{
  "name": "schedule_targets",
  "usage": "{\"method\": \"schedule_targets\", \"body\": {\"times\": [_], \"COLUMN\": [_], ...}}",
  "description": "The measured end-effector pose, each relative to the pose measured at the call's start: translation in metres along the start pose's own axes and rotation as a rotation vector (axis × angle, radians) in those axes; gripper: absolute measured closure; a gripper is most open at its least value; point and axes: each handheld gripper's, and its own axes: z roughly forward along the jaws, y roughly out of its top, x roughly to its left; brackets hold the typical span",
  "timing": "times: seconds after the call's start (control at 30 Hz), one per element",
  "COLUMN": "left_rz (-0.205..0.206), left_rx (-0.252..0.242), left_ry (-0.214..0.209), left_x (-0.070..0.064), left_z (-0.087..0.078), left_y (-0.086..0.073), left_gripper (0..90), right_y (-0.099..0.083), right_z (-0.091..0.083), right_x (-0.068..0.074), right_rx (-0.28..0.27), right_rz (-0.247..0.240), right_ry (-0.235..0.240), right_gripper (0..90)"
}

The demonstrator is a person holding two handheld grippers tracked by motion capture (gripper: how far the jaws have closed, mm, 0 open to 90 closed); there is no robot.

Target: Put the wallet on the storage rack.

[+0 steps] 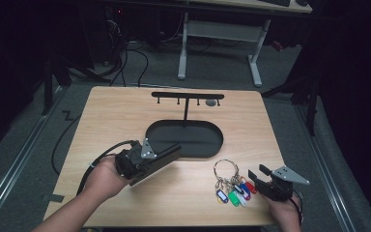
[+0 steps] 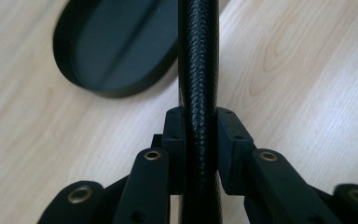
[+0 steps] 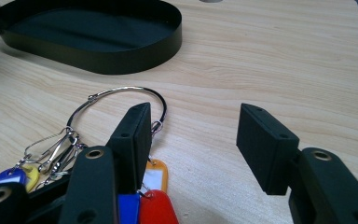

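The right gripper [image 3: 193, 140] stands with its jaws wide apart over bare table [image 3: 270, 60]; the gap between the fingers [image 3: 133, 135] is free, and the wood ahead of them is open up to the wall of the black oval tray [image 3: 121, 58]. Just outside its left finger the key ring [image 3: 121, 95] and coloured tags [image 3: 154, 205] crowd the way. The left gripper [image 2: 200, 140] has no room between its fingers [image 2: 175, 140]: a black textured bar [image 2: 198, 70] fills the gap, with the tray [image 2: 116, 46] lying beyond, left of the bar.
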Motion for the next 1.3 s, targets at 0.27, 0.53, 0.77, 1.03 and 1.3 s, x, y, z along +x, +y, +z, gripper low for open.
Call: {"method": "schedule_targets", "body": {"times": [0.27,0.53,0.77,1.03,1.3], "left_rz": [0.062,0.122,0.183,0.264,0.306], "left_rx": [-0.033,-0.049,-0.05,-0.066,-0.057], "left_ry": [0.021,0.062,0.085,0.124,0.135], "left_x": [0.001,0.007,0.008,0.01,0.014], "left_z": [0.002,0.013,0.019,0.027,0.041], "left_y": [0.016,0.03,0.044,0.056,0.058], "left_gripper": [75.7,75.6,75.5,75.5,75.5], "right_y": [0.001,0.003,0.003,0.003,0.003], "right_z": [-0.004,-0.003,-0.005,-0.002,-0.004], "right_x": [0.001,0.002,0.003,0.004,0.003], "right_rx": [0.004,0.019,0.015,0.023,0.02], "right_rz": [0.016,0.031,0.02,0.017,0.013], "right_ry": [0.019,0.053,0.048,0.049,0.052], "right_gripper": [48.6,51.0,51.1,50.5,50.8]}}
